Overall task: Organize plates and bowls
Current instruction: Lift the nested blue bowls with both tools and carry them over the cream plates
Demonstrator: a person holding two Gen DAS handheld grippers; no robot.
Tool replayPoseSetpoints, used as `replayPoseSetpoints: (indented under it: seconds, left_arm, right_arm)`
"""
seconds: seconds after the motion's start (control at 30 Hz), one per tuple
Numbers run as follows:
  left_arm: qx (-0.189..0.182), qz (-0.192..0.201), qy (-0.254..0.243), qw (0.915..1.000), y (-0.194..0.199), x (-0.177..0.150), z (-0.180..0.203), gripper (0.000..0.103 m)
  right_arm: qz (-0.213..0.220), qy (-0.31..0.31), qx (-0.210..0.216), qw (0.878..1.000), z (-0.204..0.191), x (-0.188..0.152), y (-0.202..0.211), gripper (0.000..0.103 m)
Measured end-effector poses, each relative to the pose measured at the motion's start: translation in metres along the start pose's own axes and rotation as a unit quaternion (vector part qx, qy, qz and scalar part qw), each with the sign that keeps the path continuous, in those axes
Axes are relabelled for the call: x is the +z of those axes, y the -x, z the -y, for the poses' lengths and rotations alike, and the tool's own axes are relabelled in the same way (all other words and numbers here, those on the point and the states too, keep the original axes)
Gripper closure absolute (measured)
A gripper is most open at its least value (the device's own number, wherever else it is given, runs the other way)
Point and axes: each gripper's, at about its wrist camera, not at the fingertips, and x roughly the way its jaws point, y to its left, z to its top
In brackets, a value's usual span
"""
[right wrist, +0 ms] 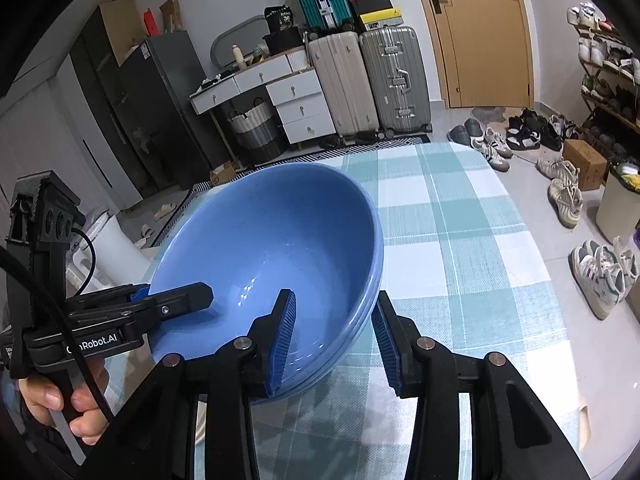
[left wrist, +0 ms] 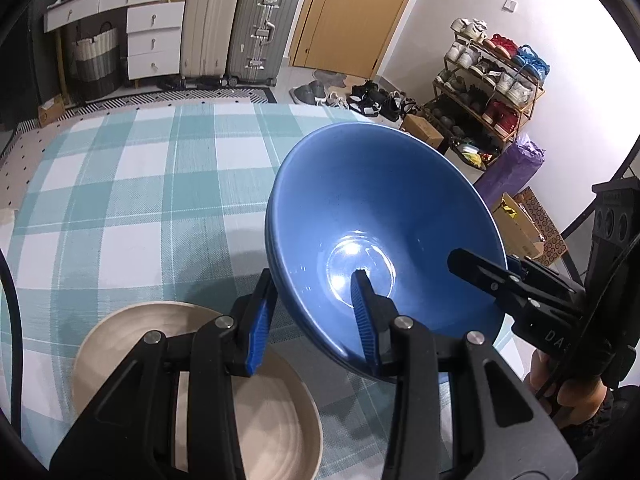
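Note:
A large blue bowl [left wrist: 380,208] is held tilted above the checked tablecloth [left wrist: 132,184]; it also shows in the right wrist view [right wrist: 264,240]. My left gripper [left wrist: 312,316] straddles its near rim, one finger inside and one outside, with a visible gap, so it is open. My right gripper [right wrist: 334,340] straddles the opposite rim the same way, open. Each gripper shows in the other's view, the right one [left wrist: 500,280] and the left one [right wrist: 176,300], reaching onto the rim. A beige plate [left wrist: 256,408] lies on the table under my left gripper.
The table's far and right edges drop to the floor, where shoes [right wrist: 560,196], a shoe rack [left wrist: 488,92] and boxes [left wrist: 520,228] stand. Suitcases [left wrist: 240,24] and white drawers [left wrist: 154,40] line the far wall.

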Motion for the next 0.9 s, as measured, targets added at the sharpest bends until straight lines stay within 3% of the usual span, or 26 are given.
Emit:
replayPoseSetpoints:
  seconds: [0.37, 0.9]
  left_arm:
    - [0.003, 0.025, -0.006, 0.9997, 0.049, -0.012, 0.016, 0.068]
    - [0.022, 0.058, 0.002, 0.9981, 0.121, -0.036, 0.015, 0.068]
  right_arm:
    - [0.027, 0.018, 0.0, 0.999, -0.022, -0.001, 0.036, 0.062]
    - [0.035, 0.043, 0.012, 0.998, -0.067, -0.003, 0.062, 0.062]
